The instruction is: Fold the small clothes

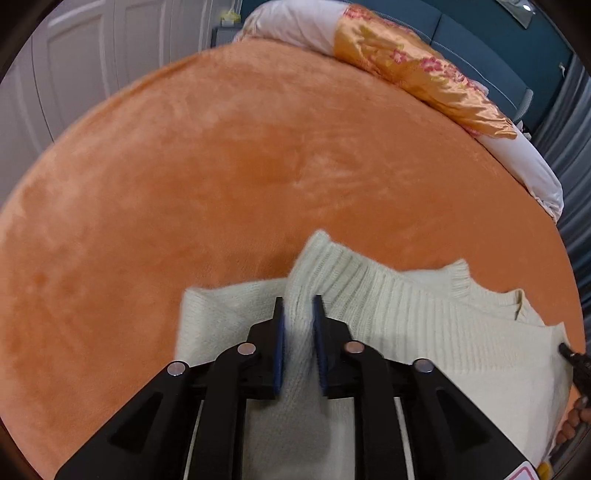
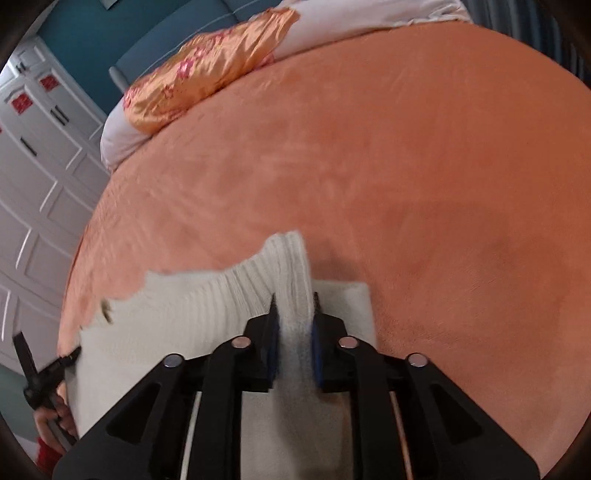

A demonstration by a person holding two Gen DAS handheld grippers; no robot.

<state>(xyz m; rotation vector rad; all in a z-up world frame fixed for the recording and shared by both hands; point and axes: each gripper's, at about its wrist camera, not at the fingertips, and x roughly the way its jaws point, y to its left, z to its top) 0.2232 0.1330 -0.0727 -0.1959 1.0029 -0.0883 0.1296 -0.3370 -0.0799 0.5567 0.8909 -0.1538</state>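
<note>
A cream knitted sweater (image 1: 424,317) lies on an orange bedspread (image 1: 229,177), near its front edge. In the left wrist view my left gripper (image 1: 298,301) is shut on a bunched ridge of the sweater's ribbed hem, which rises between the blue pads. In the right wrist view my right gripper (image 2: 294,298) is shut on the other ribbed corner of the sweater (image 2: 177,317), pinched up the same way. The right gripper's tip (image 1: 570,356) shows at the right edge of the left wrist view, and the left gripper (image 2: 44,373) shows at the left edge of the right wrist view.
An orange flowered satin quilt (image 1: 417,70) and a white pillow (image 1: 295,22) lie along the bed's far side, against a dark blue headboard (image 1: 480,44). White panelled wardrobe doors (image 2: 33,192) stand beside the bed. A hand (image 2: 55,413) holds the left gripper.
</note>
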